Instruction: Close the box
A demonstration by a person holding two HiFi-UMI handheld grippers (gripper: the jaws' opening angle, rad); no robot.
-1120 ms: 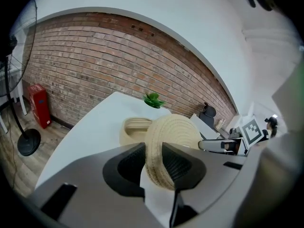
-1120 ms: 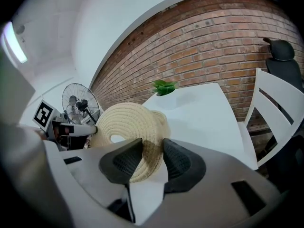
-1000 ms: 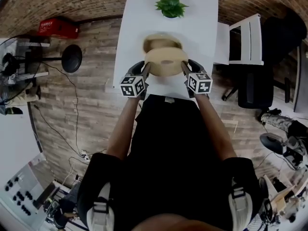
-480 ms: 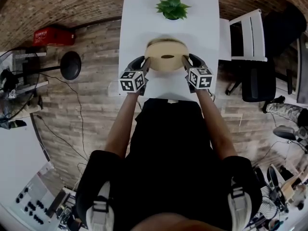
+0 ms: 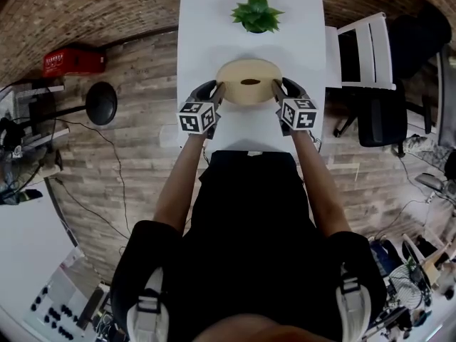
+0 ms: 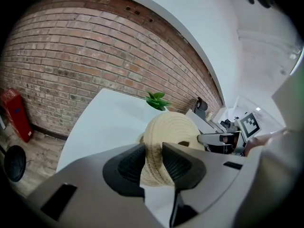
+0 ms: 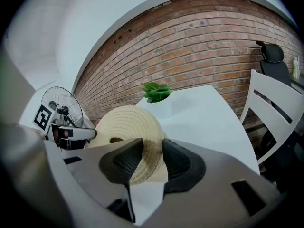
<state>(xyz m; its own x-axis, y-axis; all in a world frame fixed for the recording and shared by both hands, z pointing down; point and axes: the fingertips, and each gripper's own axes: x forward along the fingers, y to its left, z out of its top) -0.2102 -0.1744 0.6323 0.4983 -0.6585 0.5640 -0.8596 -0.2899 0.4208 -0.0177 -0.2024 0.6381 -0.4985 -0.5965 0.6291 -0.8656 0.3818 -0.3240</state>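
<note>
A round woven lid (image 5: 249, 81) with a dark oval hole at its centre is held flat between both grippers over the white table (image 5: 206, 27). My left gripper (image 5: 219, 91) is shut on the lid's left rim and my right gripper (image 5: 275, 88) is shut on its right rim. In the left gripper view the pads of the left gripper (image 6: 153, 158) pinch the woven lid (image 6: 173, 127) by its edge. The right gripper view shows the right gripper (image 7: 152, 158) clamped on the lid (image 7: 126, 122) the same way. The lid covers the box body, which is hidden beneath it.
A potted green plant (image 5: 255, 11) stands at the table's far end. A white chair (image 5: 363, 52) and a black office chair (image 5: 381, 120) stand to the right. On the wood floor to the left are a red case (image 5: 70, 59) and a black round stool (image 5: 101, 103).
Both grippers carried the lid away from me, from near the table's front edge to over the box. The box's open top, seen behind the lid earlier, is now covered.
</note>
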